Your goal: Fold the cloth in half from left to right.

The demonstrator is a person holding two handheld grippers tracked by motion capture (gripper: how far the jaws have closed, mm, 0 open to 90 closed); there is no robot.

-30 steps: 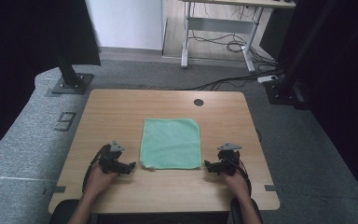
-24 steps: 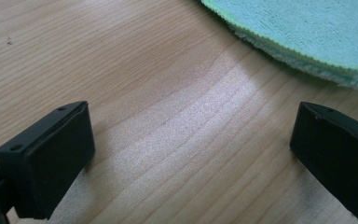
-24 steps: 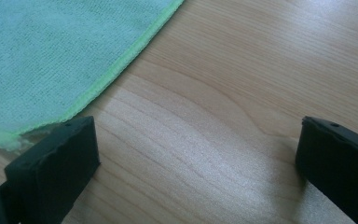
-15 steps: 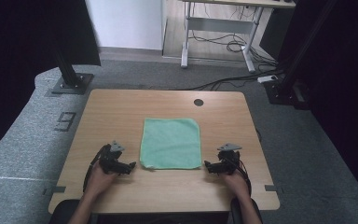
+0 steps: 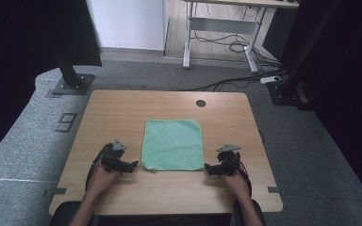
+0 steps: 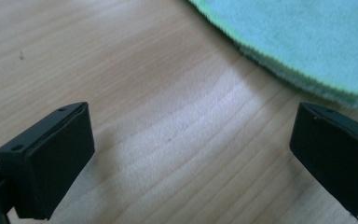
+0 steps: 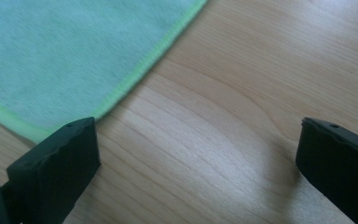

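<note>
A green cloth [image 5: 173, 144] lies flat and spread out on a wooden table [image 5: 122, 108], between 2 hand-held grippers. The left gripper [image 5: 133, 165] sits low over the table just beside the cloth's near left corner, its tips pointing toward that corner. In the left gripper view its jaws stand wide apart with nothing between them but bare wood; the cloth's rounded corner [image 6: 307, 42] lies ahead of it and toward its right jaw, apparently not touching, though the edge there is blurred. The right gripper [image 5: 208, 168] sits just beside the cloth's near right corner, tips pointing toward it. In the right gripper view its jaws are also spread wide and hold nothing; the cloth [image 7: 70, 56] lies ahead and toward its left jaw, with the yellow-green hem ending just at that jaw's tip. Each gripper is held by 1 hand, with forearms coming in from the table's near edge.
</note>
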